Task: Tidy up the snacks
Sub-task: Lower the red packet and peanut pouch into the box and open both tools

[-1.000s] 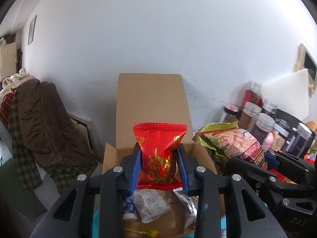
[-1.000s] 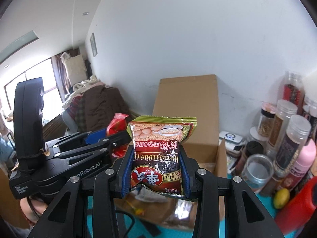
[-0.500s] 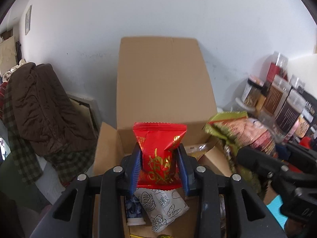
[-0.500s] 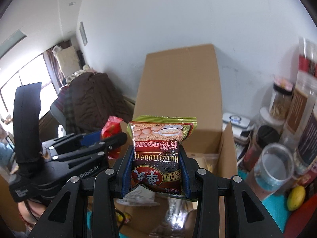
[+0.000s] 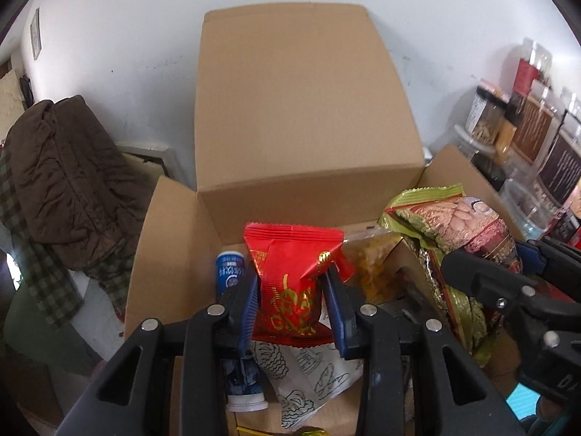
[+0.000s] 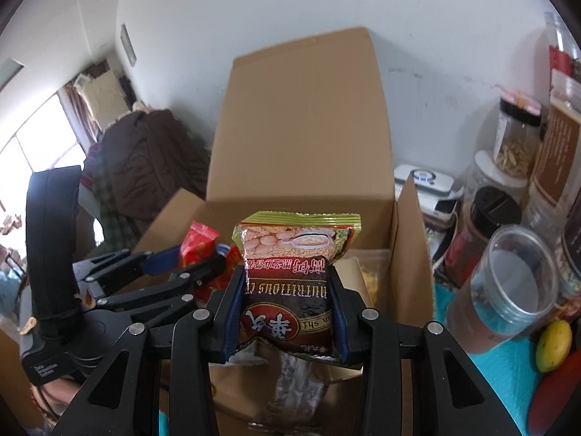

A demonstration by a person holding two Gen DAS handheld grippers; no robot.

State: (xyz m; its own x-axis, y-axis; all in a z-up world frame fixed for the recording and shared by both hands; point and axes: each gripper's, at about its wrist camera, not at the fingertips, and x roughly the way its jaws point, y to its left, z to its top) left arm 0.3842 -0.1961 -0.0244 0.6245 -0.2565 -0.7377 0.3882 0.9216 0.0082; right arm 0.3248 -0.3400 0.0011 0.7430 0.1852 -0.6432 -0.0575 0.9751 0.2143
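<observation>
Above the open cardboard box [image 5: 305, 116], both tongs tilted downward toward its inside. Left tongs [image 5: 292, 299] clamped on a red snack packet [image 5: 290, 290], held upright over the box's near left part, with a blue tube [image 5: 230, 272] at ten o'clock from it and a white printed pouch [image 5: 312, 370] just below. Right tongs [image 6: 287, 310] clamped on a green-and-maroon snack bag [image 6: 290, 276], upside-down print, at three o'clock of the left pair. Jars [image 6: 515, 138] and a clear cup [image 6: 508, 287] on the counter [image 6: 508, 370] at three o'clock of the box.
</observation>
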